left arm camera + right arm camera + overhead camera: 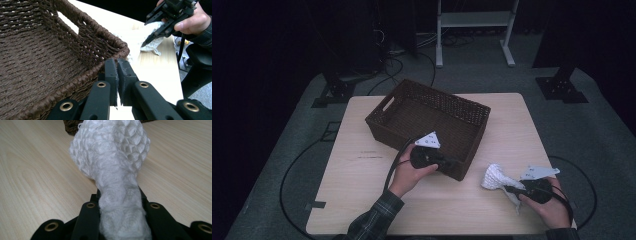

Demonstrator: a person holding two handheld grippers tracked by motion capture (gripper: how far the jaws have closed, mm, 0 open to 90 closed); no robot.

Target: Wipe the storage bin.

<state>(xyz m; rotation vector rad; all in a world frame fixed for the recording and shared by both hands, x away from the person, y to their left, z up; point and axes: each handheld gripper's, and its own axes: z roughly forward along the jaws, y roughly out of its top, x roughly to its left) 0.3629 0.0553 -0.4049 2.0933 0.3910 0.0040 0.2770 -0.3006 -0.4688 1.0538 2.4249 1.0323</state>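
A dark brown wicker basket [427, 92] sits at the back middle of the light wooden table [362, 180]. My left gripper [453, 163] is at the basket's near right corner. In the left gripper view its jaws [117, 62] stand together beside the woven rim [95, 30], with nothing between them. A white knitted cloth [494, 176] lies bunched on the table at the front right. My right gripper [508, 189] is shut on its narrow end. In the right gripper view the cloth [112, 157] rises from between the jaws.
The basket is empty inside, and it has a handle slot in its side wall [68, 23]. Beyond the table, a white-legged frame [474, 20] stands on the grey floor. Black stand feet [562, 90] and cables [402, 65] are there too.
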